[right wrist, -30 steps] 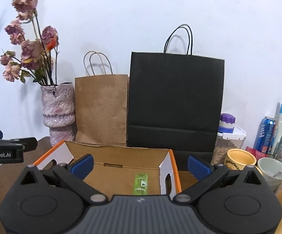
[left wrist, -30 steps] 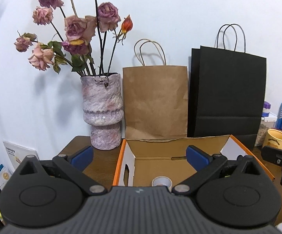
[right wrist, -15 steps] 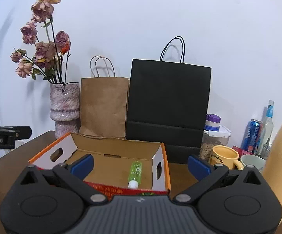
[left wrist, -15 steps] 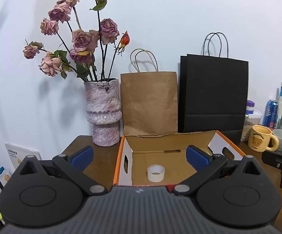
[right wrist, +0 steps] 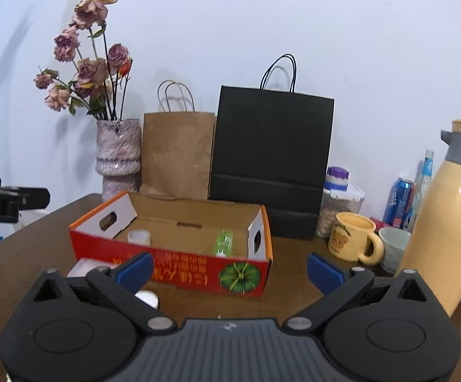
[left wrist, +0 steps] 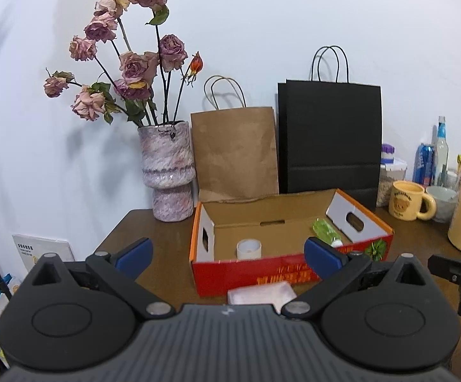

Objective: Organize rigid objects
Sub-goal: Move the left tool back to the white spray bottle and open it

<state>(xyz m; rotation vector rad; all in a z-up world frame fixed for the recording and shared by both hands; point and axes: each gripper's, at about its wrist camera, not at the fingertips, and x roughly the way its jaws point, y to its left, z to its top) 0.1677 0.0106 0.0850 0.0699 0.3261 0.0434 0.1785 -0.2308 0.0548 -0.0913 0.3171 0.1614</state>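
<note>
Right tool (right wrist: 228,269) gapes empty before the red box (right wrist: 179,269) holding a tape roll (right wrist: 139,237) and green bottle (right wrist: 223,242)

Both wrist views face the red box (left wrist: 291,273) (right wrist: 179,264).

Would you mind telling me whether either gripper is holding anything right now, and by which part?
Nothing is held. The left gripper and the right gripper are both open, with only air between their blue-padded fingers, short of the red cardboard box.
</note>
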